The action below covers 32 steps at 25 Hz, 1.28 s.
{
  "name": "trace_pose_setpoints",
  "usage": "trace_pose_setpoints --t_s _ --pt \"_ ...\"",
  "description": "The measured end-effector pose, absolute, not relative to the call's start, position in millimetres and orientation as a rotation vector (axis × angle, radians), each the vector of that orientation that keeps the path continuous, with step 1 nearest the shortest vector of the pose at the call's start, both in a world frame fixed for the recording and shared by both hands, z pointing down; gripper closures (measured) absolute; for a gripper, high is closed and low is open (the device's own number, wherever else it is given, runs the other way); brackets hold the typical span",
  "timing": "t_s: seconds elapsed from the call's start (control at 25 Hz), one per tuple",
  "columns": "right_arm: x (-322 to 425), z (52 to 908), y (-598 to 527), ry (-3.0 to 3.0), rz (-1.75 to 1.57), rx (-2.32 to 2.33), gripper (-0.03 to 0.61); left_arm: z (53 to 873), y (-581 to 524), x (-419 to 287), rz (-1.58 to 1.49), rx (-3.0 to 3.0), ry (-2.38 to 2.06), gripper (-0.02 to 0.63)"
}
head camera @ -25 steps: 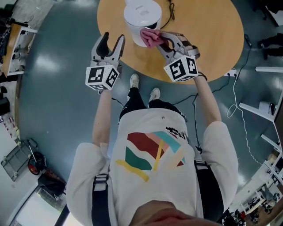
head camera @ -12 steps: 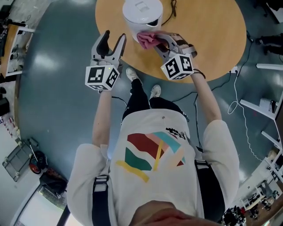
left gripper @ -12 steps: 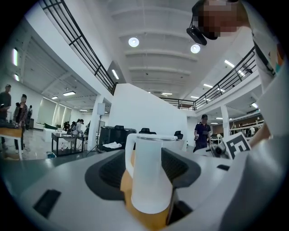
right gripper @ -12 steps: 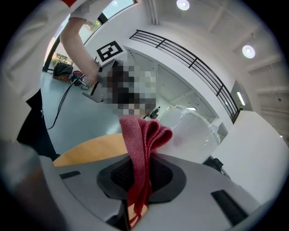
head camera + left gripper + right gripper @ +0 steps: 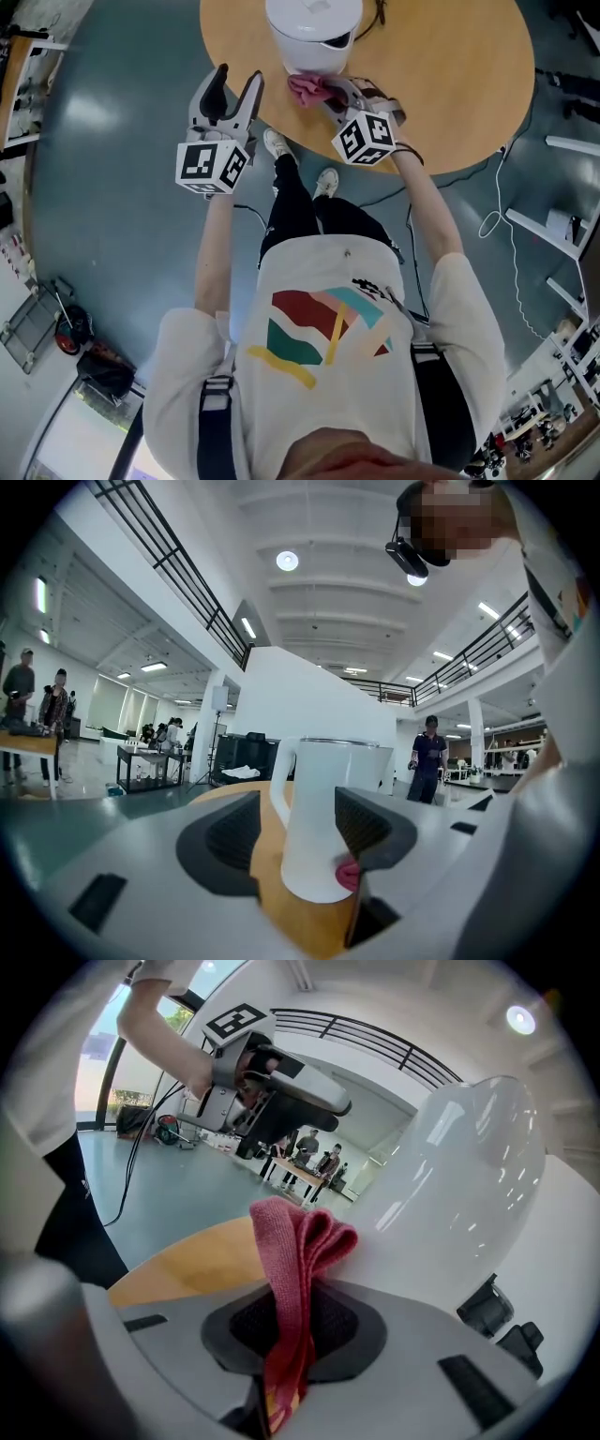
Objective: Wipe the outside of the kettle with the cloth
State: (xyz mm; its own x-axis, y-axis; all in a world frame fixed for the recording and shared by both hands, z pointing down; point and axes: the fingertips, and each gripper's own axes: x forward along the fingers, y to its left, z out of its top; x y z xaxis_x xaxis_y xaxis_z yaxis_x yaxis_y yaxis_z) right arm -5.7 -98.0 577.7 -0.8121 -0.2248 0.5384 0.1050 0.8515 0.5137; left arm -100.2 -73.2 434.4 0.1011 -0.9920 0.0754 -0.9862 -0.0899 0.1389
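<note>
Round wooden table (image 5: 450, 84), glossy grey-blue floor (image 5: 112, 187), large white hall with balcony railings. One white kettle (image 5: 314, 28) at table's near edge; one pink cloth (image 5: 307, 89); two grippers. Right gripper (image 5: 328, 98) clamps cloth against kettle's lower wall. Left gripper (image 5: 239, 80) jaws apart, empty, beside table. Compared with a second ago: cloth and right gripper sit lower on kettle.

The person wears a white short-sleeved T-shirt (image 5: 314, 267) with a print (image 5: 323, 333) of red, teal, yellow, pink and pale-blue bands, dark straps (image 5: 214, 422) over the shoulders, black trousers (image 5: 298, 211) and white shoes (image 5: 275, 142). The left claw (image 5: 238, 80) and right claw (image 5: 323, 94) are light grey with black pads, each bearing a cube (image 5: 208, 164) of black-and-white square markers.
</note>
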Motion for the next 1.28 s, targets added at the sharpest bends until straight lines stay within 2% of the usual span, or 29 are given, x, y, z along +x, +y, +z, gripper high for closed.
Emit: trace_pose_setpoints --t_s 0.36,0.56,0.68,0.8,0.96,1.08,1.28 --pt "-9.2 582.5 -93.5 -2.435 -0.655 0.077 0.534 410.9 -71.5 -87.6 -0.096 2.259 -2.002 0.334" --pt "20.7 549.2 -99.2 -2.524 -0.530 0.248 0.534 366.4 -85.0 -28.3 0.023 2.494 -1.933 0.334" --pt "47.4 535.5 -110.3 -2.552 -0.436 0.386 0.534 341.8 -93.2 13.3 -0.055 2.571 -1.970 0.334" --pt "78.3 528.2 -129.8 -2.579 -0.282 0.546 0.534 356.8 -102.9 28.8 -0.032 2.436 -2.030 0.327" --pt "105.8 508.4 -176.3 -2.617 -0.157 0.749 0.534 374.3 -113.8 26.5 -0.047 2.290 -2.085 0.252" --pt "103.0 487.0 -222.8 -2.637 -0.155 0.821 0.534 388.5 -114.8 10.0 -0.027 2.171 -2.151 0.240" --pt "51.6 475.7 -271.7 -2.627 -0.290 0.674 0.534 422.7 -121.9 -21.2 -0.052 2.013 -2.115 0.230"
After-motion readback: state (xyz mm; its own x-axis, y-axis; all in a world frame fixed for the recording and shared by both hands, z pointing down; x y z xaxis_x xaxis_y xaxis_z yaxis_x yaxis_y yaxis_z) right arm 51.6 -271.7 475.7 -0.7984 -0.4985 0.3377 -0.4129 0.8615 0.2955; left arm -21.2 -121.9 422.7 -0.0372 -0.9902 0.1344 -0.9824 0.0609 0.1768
